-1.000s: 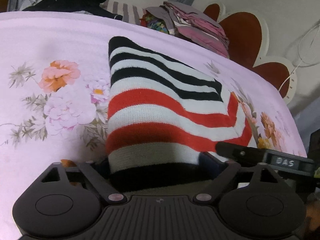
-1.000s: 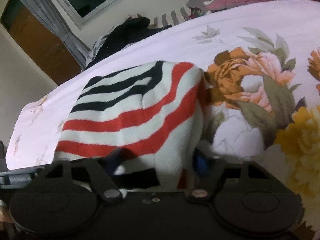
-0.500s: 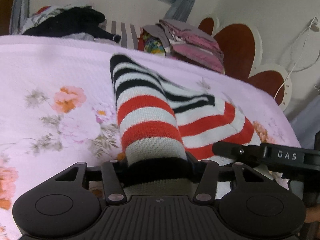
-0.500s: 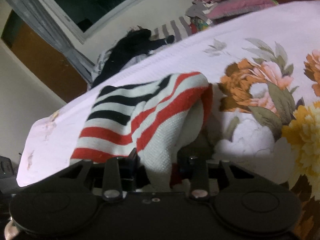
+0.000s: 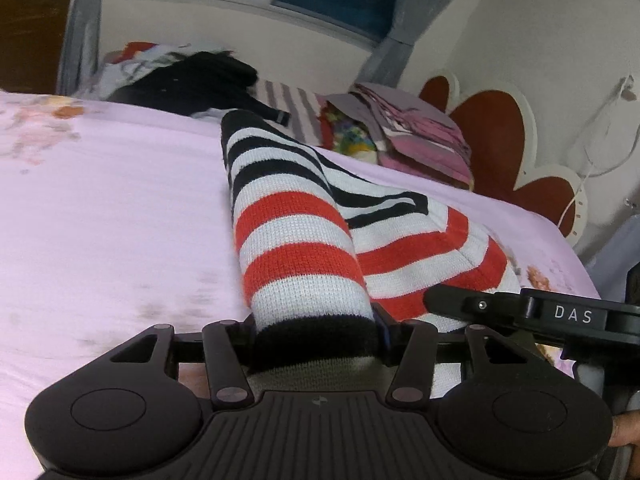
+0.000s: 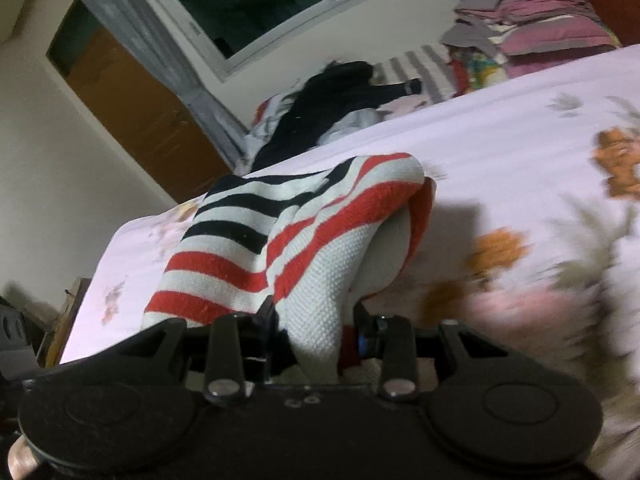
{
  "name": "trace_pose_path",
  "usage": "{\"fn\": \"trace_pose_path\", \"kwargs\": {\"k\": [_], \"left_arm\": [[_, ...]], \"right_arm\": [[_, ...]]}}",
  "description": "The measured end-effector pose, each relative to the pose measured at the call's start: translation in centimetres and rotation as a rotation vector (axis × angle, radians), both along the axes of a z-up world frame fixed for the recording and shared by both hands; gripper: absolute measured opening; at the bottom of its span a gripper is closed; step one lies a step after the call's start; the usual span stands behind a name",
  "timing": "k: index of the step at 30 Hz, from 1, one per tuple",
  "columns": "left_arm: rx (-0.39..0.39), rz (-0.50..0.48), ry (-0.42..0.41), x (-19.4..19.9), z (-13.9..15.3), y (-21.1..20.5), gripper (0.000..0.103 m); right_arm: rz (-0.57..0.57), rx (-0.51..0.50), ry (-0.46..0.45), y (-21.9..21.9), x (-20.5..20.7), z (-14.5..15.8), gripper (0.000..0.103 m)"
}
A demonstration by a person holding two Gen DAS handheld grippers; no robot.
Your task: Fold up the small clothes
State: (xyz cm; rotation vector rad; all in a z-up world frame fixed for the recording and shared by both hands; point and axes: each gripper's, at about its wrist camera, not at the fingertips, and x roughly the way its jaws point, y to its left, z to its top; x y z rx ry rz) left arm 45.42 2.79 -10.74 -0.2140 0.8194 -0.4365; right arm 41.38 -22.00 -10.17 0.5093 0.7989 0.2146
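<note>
Striped garment (image 5: 304,248) (both grippers clamped) over bedsheet (image 5: 120,208)

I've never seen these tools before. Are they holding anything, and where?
Both grip the striped knit garment: the left gripper on its black-banded near edge, the right gripper on a bunched white part.

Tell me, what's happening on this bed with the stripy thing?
A person holding two black handheld grippers is folding a red, white and black striped knit garment on the pink floral bedsheet. The left gripper and the right gripper each pinch its near edge, lifting it off the sheet; the far end lies flat. Other clothes are heaped beyond.
</note>
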Motion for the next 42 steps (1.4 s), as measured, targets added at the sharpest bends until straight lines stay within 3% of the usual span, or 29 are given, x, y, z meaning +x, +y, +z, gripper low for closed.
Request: {"fn": "trace_pose_path", "kwargs": {"k": [8, 14, 16, 18, 20, 25, 26, 27, 28, 31, 35, 39, 40, 42], "left_arm": [[0.011, 0.043, 0.018, 2.7, -1.6, 12.9, 0.052], [0.008, 0.050, 0.018, 5.1, -4.9, 17.1, 0.052], [0.022, 0.058, 0.021, 5.7, -6.4, 17.8, 0.052], [0.026, 0.064, 0.024, 5.8, -7.8, 18.0, 0.064], [0.043, 0.071, -0.002, 5.6, -8.1, 18.2, 0.069], [0.066, 0.085, -0.010, 5.3, -6.9, 18.2, 0.069], [0.075, 0.098, -0.032, 4.8, -6.2, 18.2, 0.069], [0.079, 0.107, -0.052, 4.4, -5.7, 18.2, 0.069], [0.080, 0.110, -0.070, 4.1, -5.2, 18.3, 0.069], [0.089, 0.101, -0.093, 3.6, -4.4, 17.9, 0.069], [0.146, 0.083, -0.082, 3.8, -5.2, 17.5, 0.070], [0.129, 0.094, -0.044, 4.0, -6.1, 17.7, 0.070], [0.136, 0.095, -0.048, 3.8, -6.0, 17.6, 0.070], [0.150, 0.087, -0.061, 3.2, -5.4, 17.4, 0.070]], "right_arm": [[0.030, 0.010, 0.001, 12.5, 2.3, -1.9, 0.035], [0.024, 0.002, 0.025, 16.4, 5.5, -4.8, 0.035], [0.015, -0.015, 0.034, 16.9, 6.4, -5.8, 0.036], [0.001, -0.052, 0.069, 16.9, 6.8, -7.1, 0.040], [-0.030, -0.063, 0.090, 16.4, 6.9, -7.8, 0.045], [-0.098, -0.097, 0.064, 16.4, 6.6, -5.9, 0.054], [-0.105, -0.094, 0.050, 16.2, 6.7, -5.4, 0.063], [-0.102, -0.092, 0.048, 16.4, 6.9, -4.9, 0.066], [-0.095, -0.104, 0.053, 16.5, 7.2, -4.8, 0.065], [-0.075, -0.149, 0.095, 17.3, 8.5, -5.0, 0.050], [-0.076, -0.220, 0.113, 18.0, 9.5, -6.1, 0.036], [-0.092, -0.300, 0.107, 18.5, 10.0, -6.9, 0.036], [-0.101, -0.295, 0.112, 18.5, 9.8, -6.9, 0.041], [-0.112, -0.274, 0.115, 18.2, 9.2, -6.4, 0.040]]}}
